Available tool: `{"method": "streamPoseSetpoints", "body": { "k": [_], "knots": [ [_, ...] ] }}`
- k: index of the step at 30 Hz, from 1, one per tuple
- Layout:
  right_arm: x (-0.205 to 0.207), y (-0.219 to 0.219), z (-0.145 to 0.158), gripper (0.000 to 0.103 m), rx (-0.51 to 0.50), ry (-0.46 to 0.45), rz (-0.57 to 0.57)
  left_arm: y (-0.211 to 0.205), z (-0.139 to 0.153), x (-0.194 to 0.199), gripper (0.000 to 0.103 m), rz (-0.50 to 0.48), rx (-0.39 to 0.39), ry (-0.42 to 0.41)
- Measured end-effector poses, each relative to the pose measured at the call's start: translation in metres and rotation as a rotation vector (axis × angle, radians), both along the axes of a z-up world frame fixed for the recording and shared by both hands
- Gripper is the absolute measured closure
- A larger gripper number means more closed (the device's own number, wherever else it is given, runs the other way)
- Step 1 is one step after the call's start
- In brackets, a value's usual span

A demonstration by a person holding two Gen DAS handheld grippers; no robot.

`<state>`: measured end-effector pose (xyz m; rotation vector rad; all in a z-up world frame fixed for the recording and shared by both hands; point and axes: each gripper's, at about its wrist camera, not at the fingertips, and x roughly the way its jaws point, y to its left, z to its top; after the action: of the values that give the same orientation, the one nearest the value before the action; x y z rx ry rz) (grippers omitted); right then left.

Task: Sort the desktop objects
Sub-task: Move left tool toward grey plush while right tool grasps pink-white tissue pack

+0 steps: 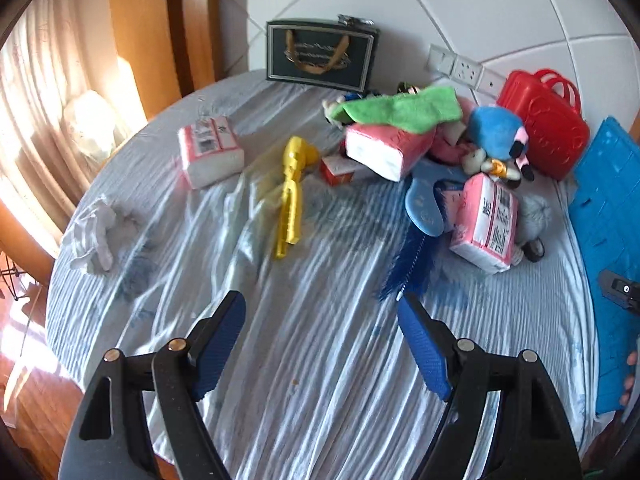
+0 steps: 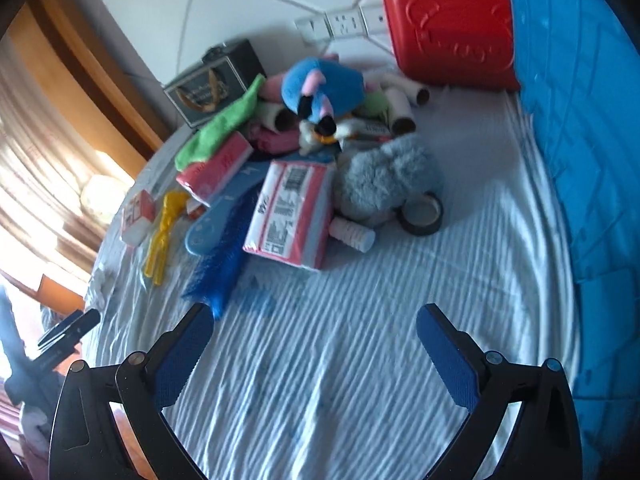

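A pile of objects lies on the striped cloth of a round table (image 1: 320, 360). It holds pink tissue packs (image 1: 486, 226) (image 2: 290, 214), a blue plush toy (image 1: 498, 132) (image 2: 324, 88), a green cloth (image 1: 400, 110) (image 2: 218, 130), a blue brush (image 1: 416, 216) (image 2: 224, 232) and a grey furry toy (image 2: 384, 180). A yellow plastic tool (image 1: 290, 196) (image 2: 162, 226) and another tissue pack (image 1: 210, 150) lie apart to the left. My left gripper (image 1: 322, 306) is open and empty above bare cloth. My right gripper (image 2: 316, 318) is open and empty, just short of the brush's bristles.
A red plastic case (image 1: 548, 128) (image 2: 452, 36) and a blue folding crate (image 1: 608, 240) (image 2: 576, 120) stand at the right. A dark gift bag (image 1: 320, 54) leans on the wall. A black tape roll (image 2: 422, 212), a white cylinder (image 2: 354, 234) and cardboard tubes (image 2: 404, 108) lie by the pile. A white crumpled cloth (image 1: 100, 232) lies at the left edge.
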<state>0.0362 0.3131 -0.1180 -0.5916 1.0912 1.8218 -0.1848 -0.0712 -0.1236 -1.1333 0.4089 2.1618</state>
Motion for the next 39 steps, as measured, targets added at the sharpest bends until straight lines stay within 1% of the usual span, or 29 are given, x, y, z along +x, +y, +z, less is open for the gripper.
{"method": "streamPoseSetpoints", "body": {
  "k": [6, 8, 9, 13, 15, 18, 20, 21, 22, 23, 25, 26, 27, 28, 30, 31, 35, 37, 39],
  "knots": [
    [-0.018, 0.027, -0.019, 0.000, -0.054, -0.026, -0.039, 0.068, -0.039, 0.003, 0.025, -0.145, -0.060, 0.020],
    [-0.026, 0.036, -0.024, 0.000, -0.074, -0.042, -0.072, 0.090, -0.054, 0.000, 0.033, -0.196, -0.065, 0.008],
    [-0.030, 0.040, -0.026, 0.000, -0.080, -0.040, -0.078, 0.103, -0.063, -0.002, 0.034, -0.228, -0.069, -0.005],
    [-0.051, 0.062, -0.035, 0.000, -0.095, -0.061, -0.098, 0.135, -0.090, -0.007, 0.037, -0.300, -0.087, -0.036],
    [-0.062, 0.074, -0.039, 0.000, -0.106, -0.060, -0.105, 0.143, -0.101, -0.011, 0.038, -0.318, -0.093, -0.054],
    [-0.081, 0.091, -0.047, 0.000, -0.115, -0.072, -0.114, 0.152, -0.116, -0.017, 0.048, -0.338, -0.115, -0.073],
    [-0.093, 0.103, -0.054, 0.000, -0.121, -0.091, -0.123, 0.156, -0.123, -0.021, 0.061, -0.352, -0.117, -0.101],
    [-0.099, 0.109, -0.058, 0.000, -0.128, -0.104, -0.128, 0.157, -0.125, -0.021, 0.062, -0.357, -0.119, -0.105],
    [-0.104, 0.114, -0.063, 0.000, -0.135, -0.115, -0.133, 0.157, -0.124, -0.021, 0.070, -0.370, -0.107, -0.088],
    [-0.108, 0.118, -0.068, 0.000, -0.145, -0.128, -0.135, 0.157, -0.125, -0.021, 0.077, -0.381, -0.105, -0.100],
    [-0.114, 0.124, -0.078, 0.001, -0.161, -0.161, -0.139, 0.155, -0.124, -0.022, 0.088, -0.389, -0.091, -0.122],
    [-0.114, 0.124, -0.080, 0.012, -0.163, -0.158, -0.141, 0.152, -0.122, -0.023, 0.089, -0.392, -0.077, -0.129],
    [-0.113, 0.122, -0.080, 0.021, -0.164, -0.143, -0.139, 0.147, -0.119, -0.023, 0.090, -0.388, -0.068, -0.119],
    [-0.112, 0.119, -0.078, 0.023, -0.163, -0.135, -0.144, 0.142, -0.116, -0.023, 0.090, -0.389, -0.065, -0.112],
    [-0.110, 0.110, -0.074, 0.025, -0.156, -0.193, -0.150, 0.133, -0.112, -0.023, 0.091, -0.390, -0.059, -0.110],
    [-0.108, 0.104, -0.074, 0.026, -0.157, -0.205, -0.142, 0.126, -0.110, -0.023, 0.091, -0.388, -0.059, -0.113],
    [-0.096, 0.076, -0.078, 0.026, -0.192, -0.203, -0.126, 0.099, -0.107, -0.025, 0.093, -0.368, -0.061, -0.124],
    [-0.085, 0.058, -0.080, 0.026, -0.207, -0.207, -0.128, 0.083, -0.107, -0.024, 0.096, -0.366, -0.078, -0.128],
    [-0.071, 0.042, -0.083, 0.026, -0.222, -0.196, -0.137, 0.076, -0.103, -0.018, 0.096, -0.379, -0.090, -0.100]
  ]
}}
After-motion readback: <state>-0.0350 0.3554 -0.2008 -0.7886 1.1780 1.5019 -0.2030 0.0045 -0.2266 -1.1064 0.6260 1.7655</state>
